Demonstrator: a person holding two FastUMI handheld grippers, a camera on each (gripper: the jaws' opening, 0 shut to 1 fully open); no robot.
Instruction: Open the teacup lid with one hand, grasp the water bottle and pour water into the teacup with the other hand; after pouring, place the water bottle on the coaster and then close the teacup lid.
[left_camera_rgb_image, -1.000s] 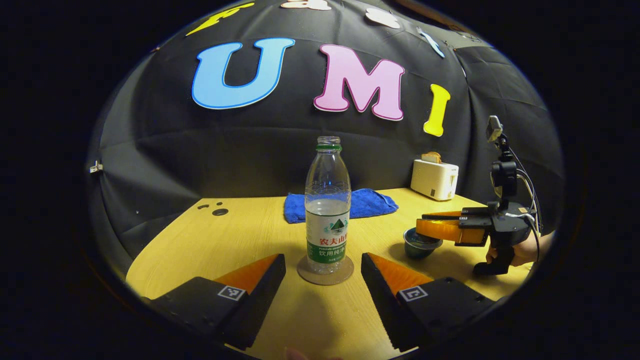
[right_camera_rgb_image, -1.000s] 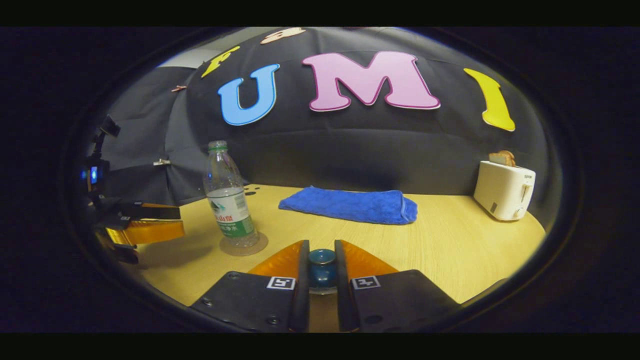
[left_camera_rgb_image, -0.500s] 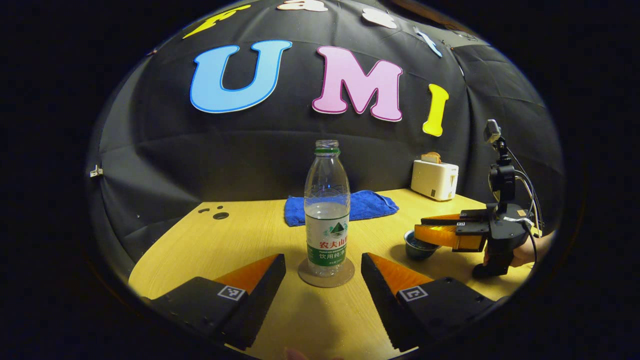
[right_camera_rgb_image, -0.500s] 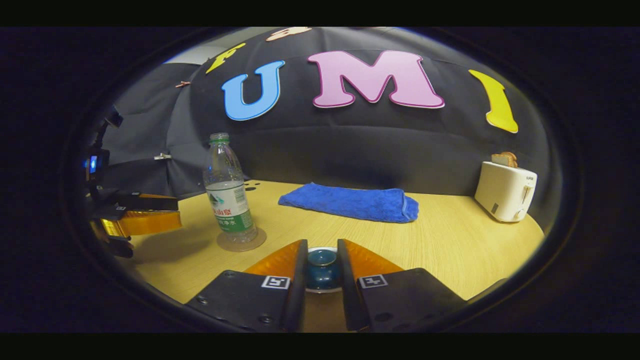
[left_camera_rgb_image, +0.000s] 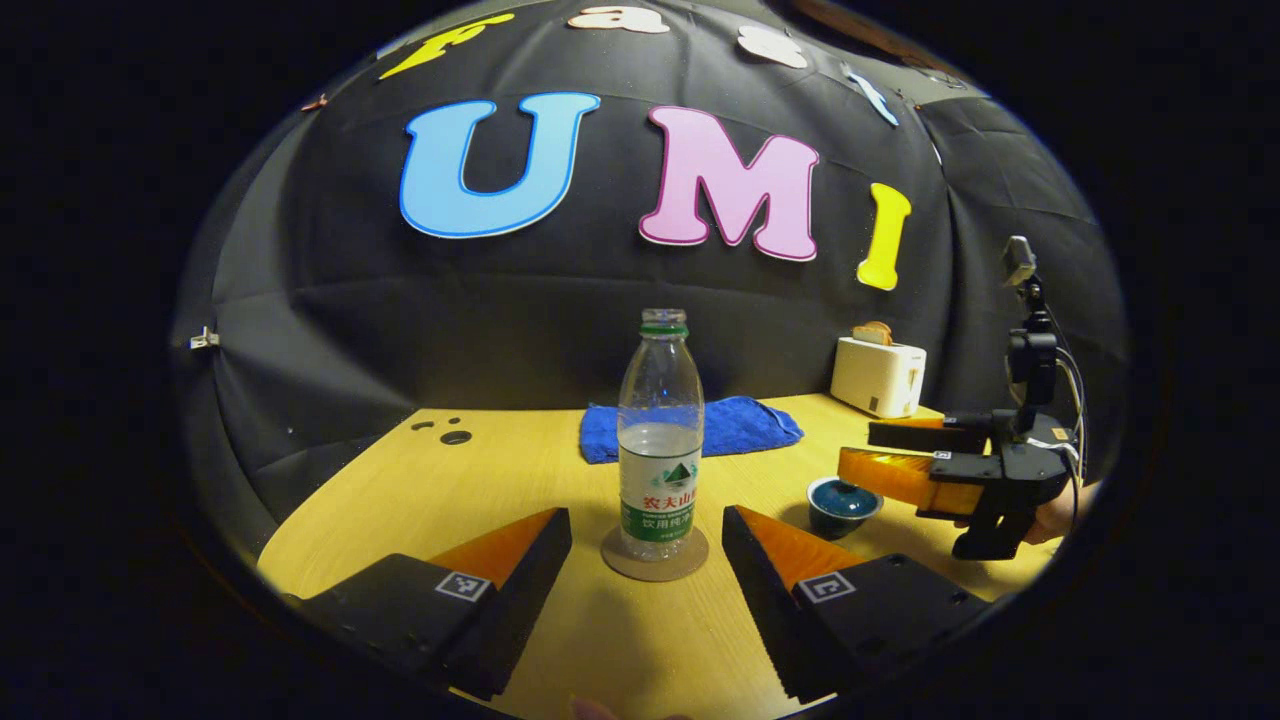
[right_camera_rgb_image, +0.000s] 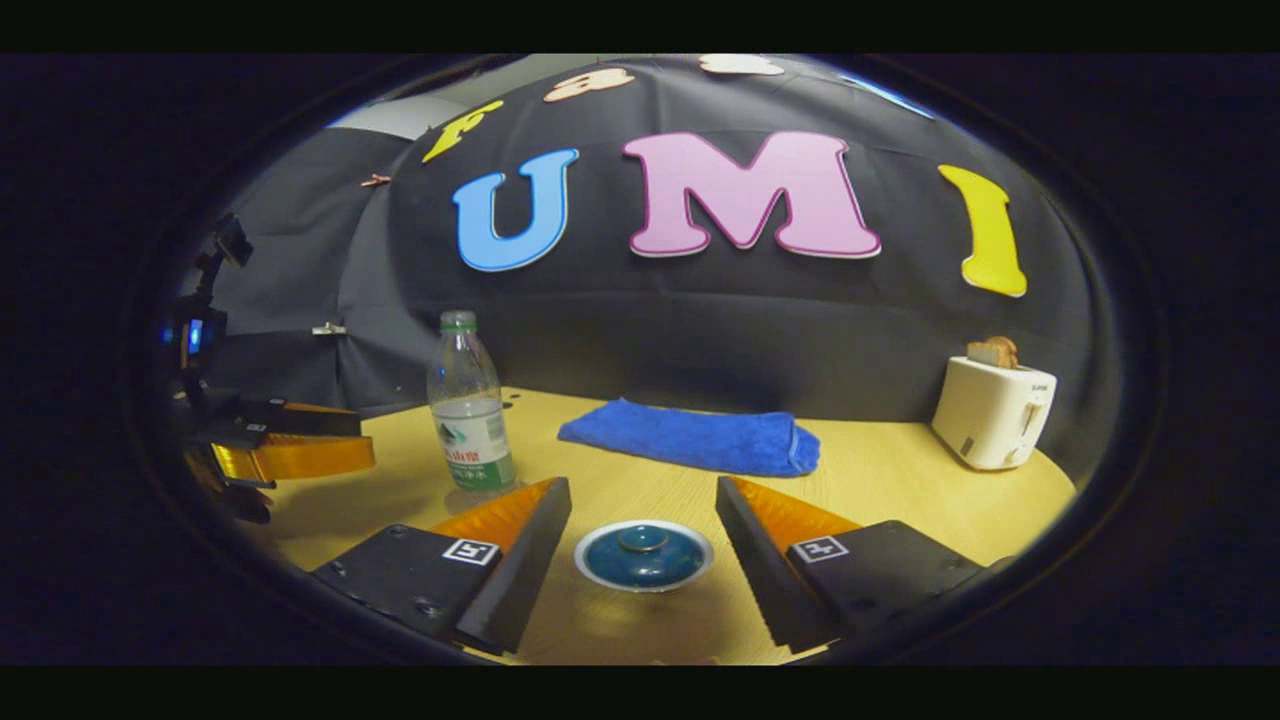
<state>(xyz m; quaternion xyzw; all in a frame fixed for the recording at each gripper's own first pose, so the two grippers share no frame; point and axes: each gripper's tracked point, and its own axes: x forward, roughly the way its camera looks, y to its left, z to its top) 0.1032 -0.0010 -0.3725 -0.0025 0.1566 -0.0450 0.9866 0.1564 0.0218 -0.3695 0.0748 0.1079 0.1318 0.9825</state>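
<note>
Right gripper view: lid (right_camera_rgb_image: 642, 553) sitting on the teacup, right claw (right_camera_rgb_image: 642, 575) gaping; bottle (left_camera_rgb_image: 659, 440) resting on its coaster (left_camera_rgb_image: 654, 553), left claw (left_camera_rgb_image: 646, 580) spread wide, looking finished.

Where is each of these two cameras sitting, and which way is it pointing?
Left gripper view: rides the left claw, facing the water bottle on its coaster; open fingers at the bottom; right claw at the side.
Right gripper view: rides the right claw, above the lidded teacup; fingers apart.
Shared: bottle, teacup, blue towel, toaster, table.
</note>
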